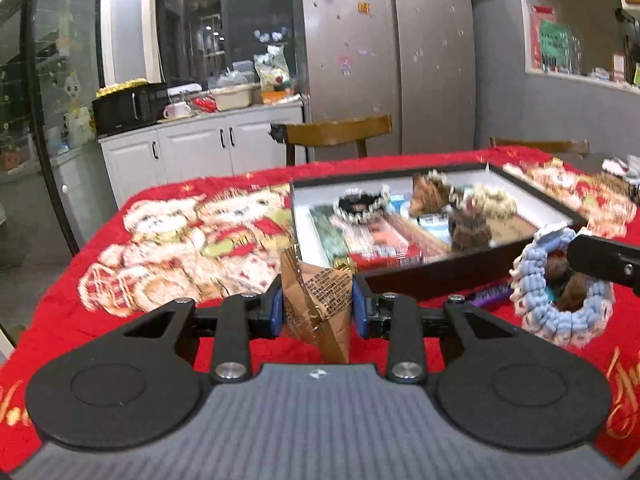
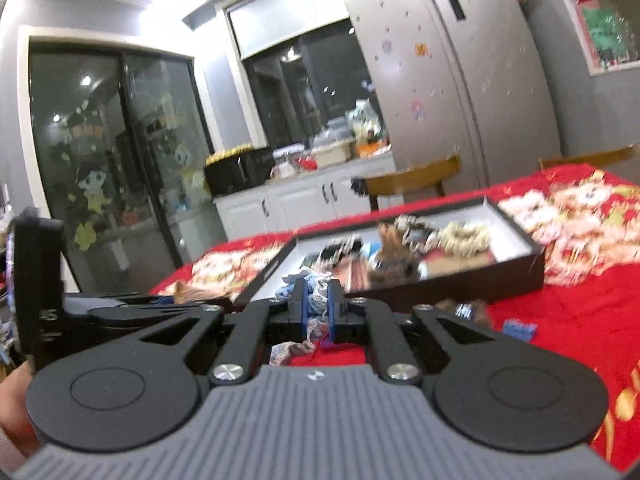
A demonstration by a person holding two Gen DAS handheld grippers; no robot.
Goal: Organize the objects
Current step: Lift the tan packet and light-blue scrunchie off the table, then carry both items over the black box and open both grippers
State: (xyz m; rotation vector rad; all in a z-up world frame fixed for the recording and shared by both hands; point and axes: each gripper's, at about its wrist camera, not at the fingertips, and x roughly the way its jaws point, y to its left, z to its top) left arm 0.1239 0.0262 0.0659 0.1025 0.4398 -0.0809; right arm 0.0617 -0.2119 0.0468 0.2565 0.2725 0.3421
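The left hand-held gripper (image 1: 318,306) is clamping a tan and gold snack packet (image 1: 316,300) between its blue pads, jaws narrowed on the wrapper. The packet is standing upright and crumpled in the grip, probably so it can be carried over the rim ahead and dropped in flat.

Just ahead of that hand-held gripper, and slightly to its right, a shallow dark-walled box (image 1: 440,276) with a white lining is sitting on the counter (image 1: 160,240), which is draped in a red bear-print cloth. The box is already holding flat snack packs (image 1: 376,240) along its floor and several scrunchies on top: a black one with pale trim (image 1: 362,204), a brown one (image 1: 430,194), a cream one (image 1: 494,200) and a darker furry one (image 1: 468,230).

Further right, the right hand-held gripper (image 2: 317,306) is pinching a light blue knitted scrunchie (image 1: 560,300), jaws nearly closed on a fold of it so the loop is hanging free beside the box's near corner. A purple wrapper (image 1: 490,294) is lying on the cloth between the two grippers, and a small blue item (image 2: 519,328) is resting to the right, both seemingly waiting their turn.
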